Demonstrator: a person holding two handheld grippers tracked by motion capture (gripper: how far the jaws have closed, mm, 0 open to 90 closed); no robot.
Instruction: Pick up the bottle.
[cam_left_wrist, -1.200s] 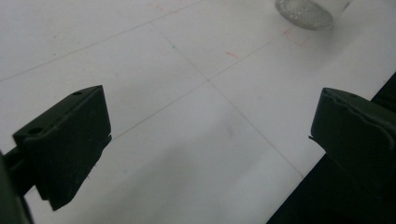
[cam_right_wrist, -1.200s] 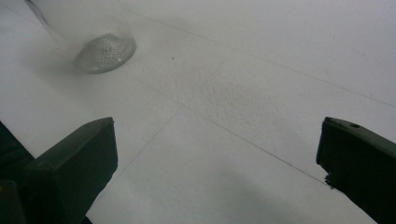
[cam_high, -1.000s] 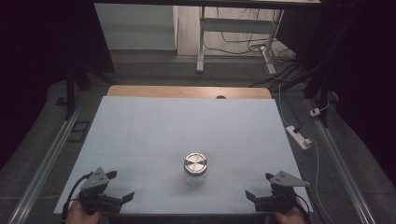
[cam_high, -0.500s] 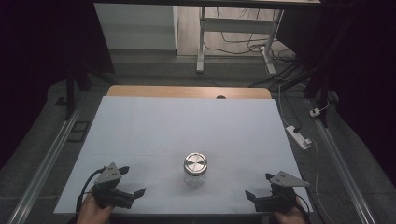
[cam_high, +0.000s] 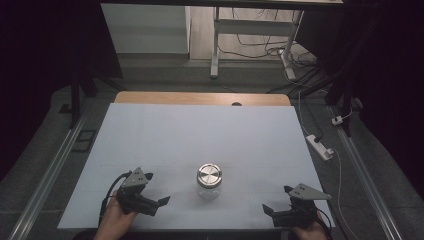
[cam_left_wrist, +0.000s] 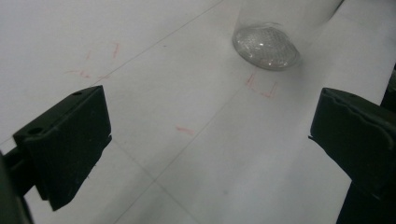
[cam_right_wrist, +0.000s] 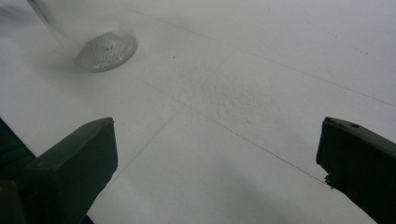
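The left tongs (cam_high: 156, 206) sit low over the near left part of the desk (cam_high: 200, 125), jaws apart with nothing between them, aimed toward the centre. In the left gripper view the 2 black jaws frame bare white surface with faint red marks, and the base of the jar (cam_left_wrist: 266, 46) lies ahead and toward the right jaw, well clear of both.

The glass jar (cam_high: 209, 181) stands upright near the middle of the near half of the desk, between the 2 grippers, capped with a metal lid (cam_high: 209, 175). Nothing touches it. The glass is clear and appears empty, though the contents cannot be confirmed.

The right tongs (cam_high: 275, 212) rest at the near right edge of the desk, jaws apart and empty. In the right gripper view the jar base (cam_right_wrist: 105, 51) sits ahead to the upper left, well apart from the jaws.

Probable hazards:
1. Tipping. The jar is tall relative to its base; a jaw striking it high from 1 side would likely topple it.
2. Slipping. Smooth glass offers little grip; a light or off-centre clamp could let it rotate or drop.
3. Sliding. The desk covering looks smooth; a push from 1 gripper alone may shove the jar away instead of seating it.
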